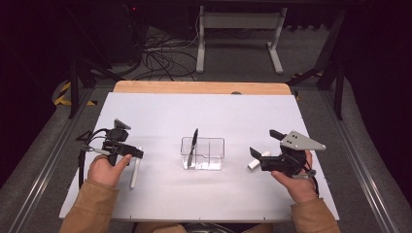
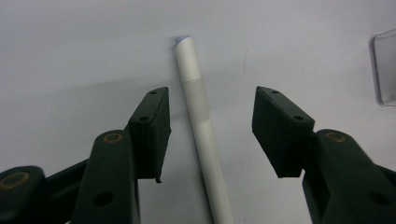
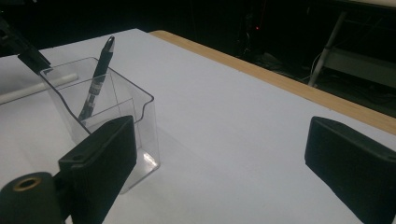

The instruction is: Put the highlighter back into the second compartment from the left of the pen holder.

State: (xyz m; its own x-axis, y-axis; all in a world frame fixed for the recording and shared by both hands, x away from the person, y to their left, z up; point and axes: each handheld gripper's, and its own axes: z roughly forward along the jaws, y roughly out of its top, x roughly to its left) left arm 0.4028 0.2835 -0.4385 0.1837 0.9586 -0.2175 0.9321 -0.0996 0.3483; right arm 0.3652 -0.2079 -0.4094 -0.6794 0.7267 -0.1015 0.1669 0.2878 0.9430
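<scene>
Two claws, both open: the left claw [image 2: 210, 126] straddles a slim white plastic pen [image 2: 201, 126] on the white worktop [image 1: 218, 111]; light, stiff, likely slippery, best gripped mid-barrel. The right claw [image 3: 224, 158] is empty.

A flat white rectangular desk [image 1: 160, 116] with a pale wooden strip along its far edge carries three things. A clear plastic box-shaped holder [image 1: 203, 153] stands near its middle. A slim white pen [image 1: 135, 169] lies well to the left of it, and a short white cylinder [image 1: 257, 160] lies to its right.
</scene>
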